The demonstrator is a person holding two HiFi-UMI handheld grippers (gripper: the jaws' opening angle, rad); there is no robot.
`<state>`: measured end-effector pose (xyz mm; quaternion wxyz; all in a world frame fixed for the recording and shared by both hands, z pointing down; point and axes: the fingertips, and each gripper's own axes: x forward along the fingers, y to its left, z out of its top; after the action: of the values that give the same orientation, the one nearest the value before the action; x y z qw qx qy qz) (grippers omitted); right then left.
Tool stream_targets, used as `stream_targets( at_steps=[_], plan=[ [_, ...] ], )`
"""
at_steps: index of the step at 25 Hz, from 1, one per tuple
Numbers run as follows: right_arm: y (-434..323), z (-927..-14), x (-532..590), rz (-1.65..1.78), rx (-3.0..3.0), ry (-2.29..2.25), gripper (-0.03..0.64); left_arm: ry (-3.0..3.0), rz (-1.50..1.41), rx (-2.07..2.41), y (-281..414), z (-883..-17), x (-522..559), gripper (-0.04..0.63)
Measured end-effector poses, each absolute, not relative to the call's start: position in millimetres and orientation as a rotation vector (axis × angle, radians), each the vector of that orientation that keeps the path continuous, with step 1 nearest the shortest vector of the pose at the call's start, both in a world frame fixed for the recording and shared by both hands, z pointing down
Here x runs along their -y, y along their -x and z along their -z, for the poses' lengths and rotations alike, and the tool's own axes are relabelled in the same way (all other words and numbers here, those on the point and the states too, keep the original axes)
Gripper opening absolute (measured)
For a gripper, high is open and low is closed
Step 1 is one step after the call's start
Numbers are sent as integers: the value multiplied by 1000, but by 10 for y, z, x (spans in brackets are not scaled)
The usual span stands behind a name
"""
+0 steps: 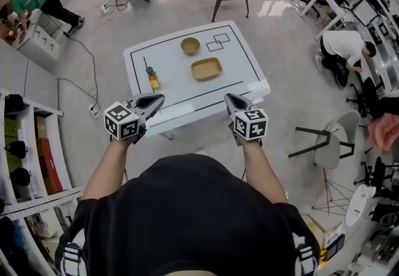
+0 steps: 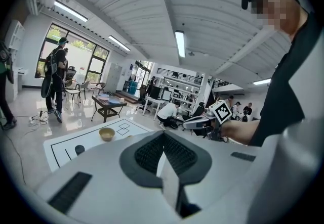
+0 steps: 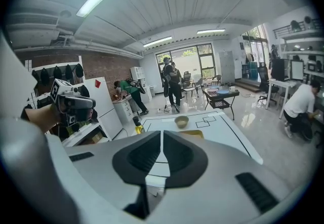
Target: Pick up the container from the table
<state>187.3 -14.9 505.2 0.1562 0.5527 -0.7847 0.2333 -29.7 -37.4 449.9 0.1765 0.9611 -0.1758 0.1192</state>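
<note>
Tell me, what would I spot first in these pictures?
Probably the two grey tongs, left tongs and right tongs, both shut and empty, held out at the near edge of the white table. On it lie a yellow container, a round bowl farther back, and a small bottle to the left.

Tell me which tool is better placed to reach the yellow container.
Right, likely. The right tool is nearer the container, bare table between; the left tool is farther, a small bottle near its path. Both shut.

black t-shirt (image 1: 187, 218) with white-striped sleeves (image 1: 70, 255)
</note>
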Motion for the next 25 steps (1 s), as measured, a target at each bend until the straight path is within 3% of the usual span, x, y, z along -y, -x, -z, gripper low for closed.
stream_targets(
  at_steps=[25],
  plan=[
    [-2192,-4982,167,-631,2296,-1499,18,-2746,-328,529,-224,-4391,291,6]
  ],
)
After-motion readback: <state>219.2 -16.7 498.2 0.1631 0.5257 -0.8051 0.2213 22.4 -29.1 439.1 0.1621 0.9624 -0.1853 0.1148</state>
